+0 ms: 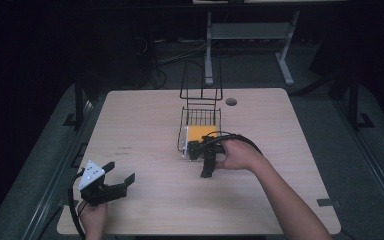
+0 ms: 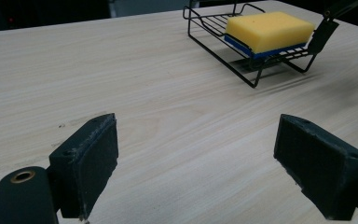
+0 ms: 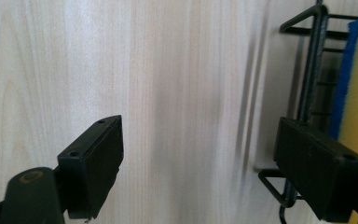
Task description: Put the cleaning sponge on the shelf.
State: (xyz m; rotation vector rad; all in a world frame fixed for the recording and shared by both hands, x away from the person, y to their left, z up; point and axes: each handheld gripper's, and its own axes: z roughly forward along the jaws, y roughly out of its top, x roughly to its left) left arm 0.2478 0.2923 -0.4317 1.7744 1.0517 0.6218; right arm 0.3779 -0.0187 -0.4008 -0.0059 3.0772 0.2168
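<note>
Both grippers gape: right gripper [image 1: 203, 159] beside sponge [image 1: 201, 133], left gripper [image 1: 121, 180] apart.

Your left gripper [image 1: 122, 181] sits low at the near left, jaws spread wide and pointing right, your left hand [image 1: 94, 215] gripping it from behind. Your right forearm reaches diagonally forward; your right hand [image 1: 240, 155] holds the right gripper [image 1: 201, 160] with its jaws parted wide, aimed downward.

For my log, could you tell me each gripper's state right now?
Left gripper: open, holding nothing.
Right gripper: open, empty, beside the wire rack.
</note>
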